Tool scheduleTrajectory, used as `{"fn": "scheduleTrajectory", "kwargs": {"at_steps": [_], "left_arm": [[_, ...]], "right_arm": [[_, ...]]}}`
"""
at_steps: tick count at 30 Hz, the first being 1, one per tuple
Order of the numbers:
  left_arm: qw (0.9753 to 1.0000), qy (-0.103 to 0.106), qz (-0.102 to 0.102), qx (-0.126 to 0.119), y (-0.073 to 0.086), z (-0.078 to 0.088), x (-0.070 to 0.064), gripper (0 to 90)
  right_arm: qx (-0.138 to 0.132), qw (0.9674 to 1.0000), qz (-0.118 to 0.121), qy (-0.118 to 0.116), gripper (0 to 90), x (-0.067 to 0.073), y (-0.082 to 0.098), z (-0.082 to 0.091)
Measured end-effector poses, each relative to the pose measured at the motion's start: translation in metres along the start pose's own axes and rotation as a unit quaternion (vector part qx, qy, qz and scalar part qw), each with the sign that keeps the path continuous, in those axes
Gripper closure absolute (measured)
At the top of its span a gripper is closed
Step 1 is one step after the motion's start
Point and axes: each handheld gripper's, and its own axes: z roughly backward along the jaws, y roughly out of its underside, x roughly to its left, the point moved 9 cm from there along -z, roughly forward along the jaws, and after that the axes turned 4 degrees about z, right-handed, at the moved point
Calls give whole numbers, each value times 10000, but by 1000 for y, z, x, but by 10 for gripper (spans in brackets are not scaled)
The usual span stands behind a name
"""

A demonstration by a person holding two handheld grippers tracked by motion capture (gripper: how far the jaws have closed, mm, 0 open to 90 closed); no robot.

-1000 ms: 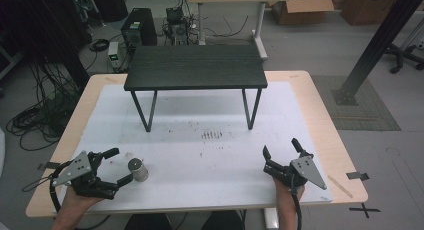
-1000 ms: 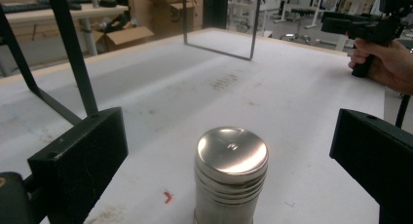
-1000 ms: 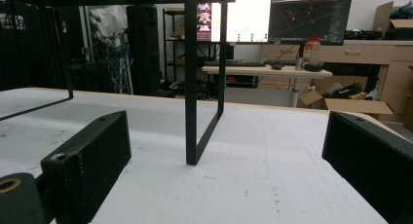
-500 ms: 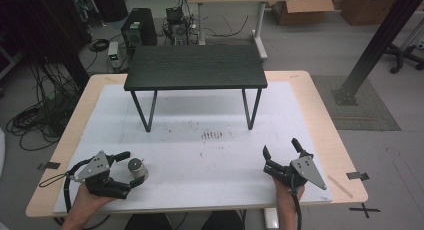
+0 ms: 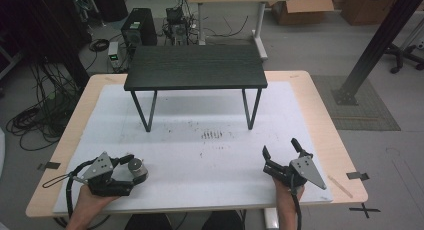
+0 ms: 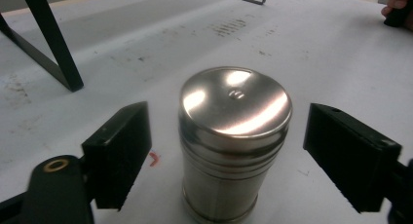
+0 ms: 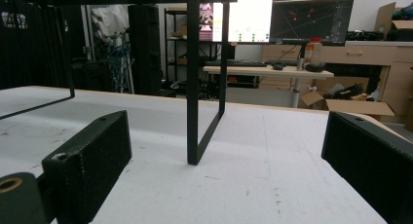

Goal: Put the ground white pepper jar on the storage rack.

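One steel can [image 6: 235, 146] stands upright on the white mat [image 5: 200, 155] at the near left of the desk [image 5: 320, 120], between the two fingers of the left gripper [image 5: 134, 166]. In the left gripper view both black fingers [image 6: 119, 153] flank the can with a gap on each side, neither pad touching it; the jaws have just been closing, with the can between them, but the grip is not yet made. The can has a shiny domed lid and ribbed rings under the rim. The right gripper [image 5: 280, 152] rests at the near right of the mat, well apart from the can, its two fingers [image 7: 90, 168] spread wide with nothing between them. One small black table [image 5: 196, 67] stands on the mat toward the far side, on two looped black metal legs; one leg [image 7: 204, 92] rises just ahead in the right gripper view. A patch of dark marks [image 5: 212, 135] lies on the mat between the table and the grippers. Two hands come in from the near edge, one on each gripper. A cable [image 5: 62, 182] loops from the left gripper.
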Motion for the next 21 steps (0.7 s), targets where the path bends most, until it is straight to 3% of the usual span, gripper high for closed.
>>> {"fn": "scheduleTrajectory", "kwargs": {"at_steps": [14,21], "left_arm": [[10000,-66,-19,-2,3,1,3,430],[9999,-88,-141,-48,3,1,1,483]], "right_arm": [[4,10000,-32,7,37,-1,0,0],[5,10000,-29,8,37,-1,0,0]]}}
